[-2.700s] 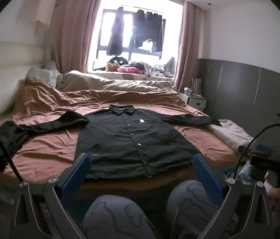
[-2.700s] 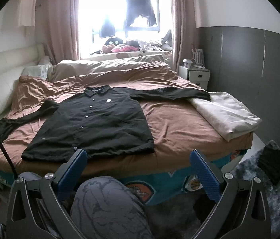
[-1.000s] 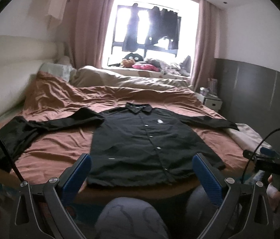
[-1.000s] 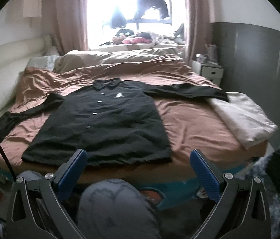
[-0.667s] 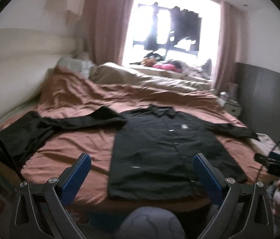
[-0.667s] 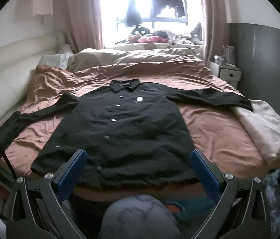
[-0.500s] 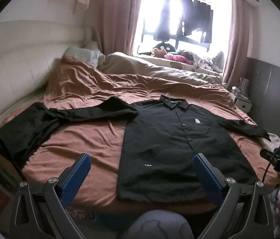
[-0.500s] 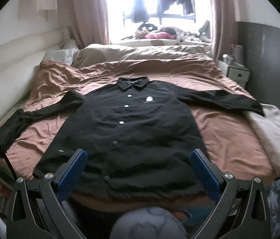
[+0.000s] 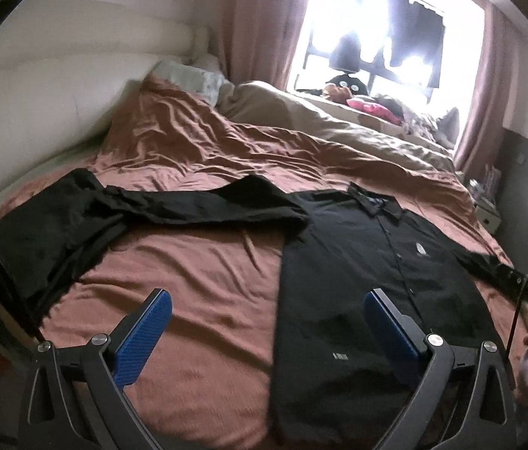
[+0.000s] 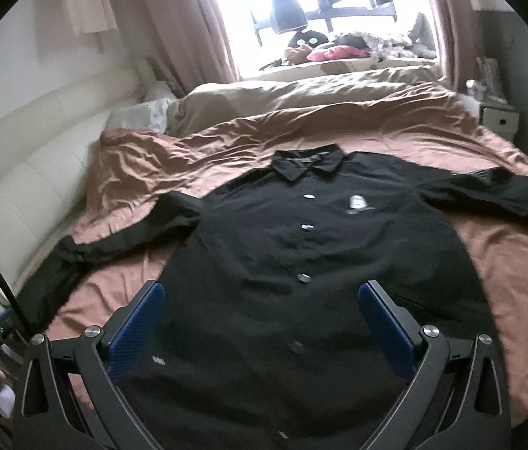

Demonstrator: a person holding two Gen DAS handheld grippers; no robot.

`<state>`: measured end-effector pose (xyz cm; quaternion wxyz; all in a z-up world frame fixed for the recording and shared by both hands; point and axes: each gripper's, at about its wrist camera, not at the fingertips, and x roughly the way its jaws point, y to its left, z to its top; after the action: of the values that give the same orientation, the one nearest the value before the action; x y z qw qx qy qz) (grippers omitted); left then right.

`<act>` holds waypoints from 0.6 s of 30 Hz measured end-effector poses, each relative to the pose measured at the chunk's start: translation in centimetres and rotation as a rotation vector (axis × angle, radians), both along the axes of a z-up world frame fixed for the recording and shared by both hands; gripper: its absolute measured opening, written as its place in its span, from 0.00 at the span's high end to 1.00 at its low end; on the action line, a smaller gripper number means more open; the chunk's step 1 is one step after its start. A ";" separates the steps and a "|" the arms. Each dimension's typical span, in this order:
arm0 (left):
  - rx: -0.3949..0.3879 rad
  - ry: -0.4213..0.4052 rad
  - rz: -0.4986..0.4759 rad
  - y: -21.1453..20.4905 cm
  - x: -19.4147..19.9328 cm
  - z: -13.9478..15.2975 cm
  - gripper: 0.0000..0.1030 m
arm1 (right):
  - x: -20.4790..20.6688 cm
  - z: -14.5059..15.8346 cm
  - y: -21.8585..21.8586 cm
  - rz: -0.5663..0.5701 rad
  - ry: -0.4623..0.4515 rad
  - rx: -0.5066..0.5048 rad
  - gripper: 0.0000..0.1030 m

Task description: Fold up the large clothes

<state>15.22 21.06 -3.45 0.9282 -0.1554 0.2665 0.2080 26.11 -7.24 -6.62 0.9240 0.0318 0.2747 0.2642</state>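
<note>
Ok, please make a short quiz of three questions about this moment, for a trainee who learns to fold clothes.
1. True or false: the black shirt lies face up, buttoned, on the brown bedsheet.
2. Multiple choice: the left gripper is A) shut on a sleeve, B) open and holding nothing, C) shut on the collar.
3. Fill the gap: in the right wrist view, the right gripper is open above the shirt's ____ part, near the hem.

Key: 1 true; 2 B; 3 lower.
</note>
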 end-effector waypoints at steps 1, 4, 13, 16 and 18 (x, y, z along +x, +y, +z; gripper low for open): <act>0.000 0.004 0.010 0.6 0.4 -0.2 0.01 | 1.0 -0.4 0.7 0.011 0.009 0.011 0.00; -0.003 0.015 0.037 2.8 1.9 -0.6 0.01 | 3.4 -1.0 1.9 0.022 0.035 0.033 0.00; -0.054 0.044 0.083 9.6 6.3 -1.8 0.01 | 10.1 -1.6 6.3 0.024 0.089 0.014 0.00; -0.102 0.047 0.098 12.5 7.8 -2.6 0.04 | 12.4 -2.1 8.0 0.028 0.125 -0.007 0.00; -0.144 0.054 0.113 14.6 8.8 -3.4 0.08 | 14.1 -2.2 9.1 0.043 0.157 -0.016 0.00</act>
<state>24.04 35.69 -6.90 0.8938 -0.2309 0.2967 0.2443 40.21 1.85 -8.85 0.8939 0.0393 0.3491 0.2783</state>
